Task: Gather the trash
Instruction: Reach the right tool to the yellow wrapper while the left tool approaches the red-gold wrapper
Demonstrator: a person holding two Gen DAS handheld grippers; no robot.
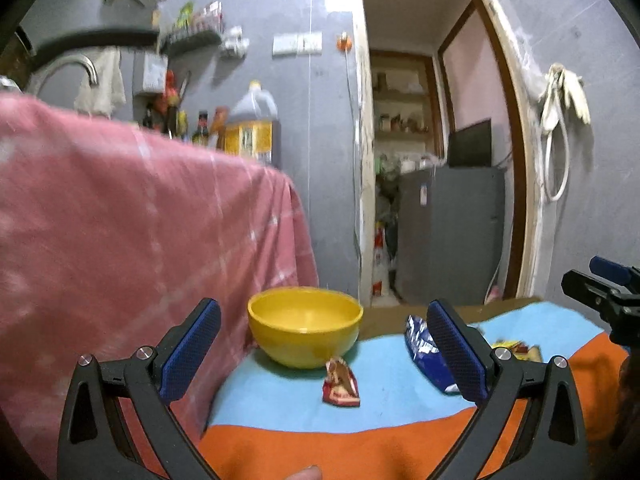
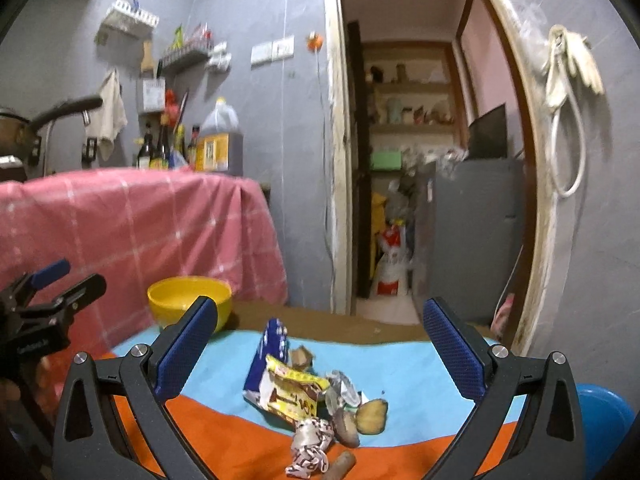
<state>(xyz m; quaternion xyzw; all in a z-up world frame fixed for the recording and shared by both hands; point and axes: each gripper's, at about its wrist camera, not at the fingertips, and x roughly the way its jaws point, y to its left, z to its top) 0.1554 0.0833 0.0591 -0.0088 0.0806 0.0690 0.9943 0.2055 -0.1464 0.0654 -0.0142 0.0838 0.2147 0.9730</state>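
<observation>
A yellow bowl [image 1: 305, 325] stands empty at the far left of the table; it also shows in the right wrist view [image 2: 188, 296]. My left gripper [image 1: 324, 354] is open and empty above the cloth, facing the bowl. A small red wrapper [image 1: 340, 384] lies just in front of the bowl. A blue wrapper [image 1: 424, 350] lies to the right, partly hidden by my right finger. My right gripper [image 2: 320, 350] is open and empty, above a pile of trash: the blue wrapper [image 2: 268, 356], a yellow wrapper [image 2: 294, 394], a patterned wrapper [image 2: 310, 446] and food scraps [image 2: 370, 416].
The table carries a blue and orange cloth [image 2: 400, 364]. A counter draped in pink cloth [image 1: 120, 240] stands close on the left, with bottles [image 2: 218, 144] behind it. An open doorway [image 2: 408, 160] lies straight behind the table. A blue round object [image 2: 606, 420] sits at the right edge.
</observation>
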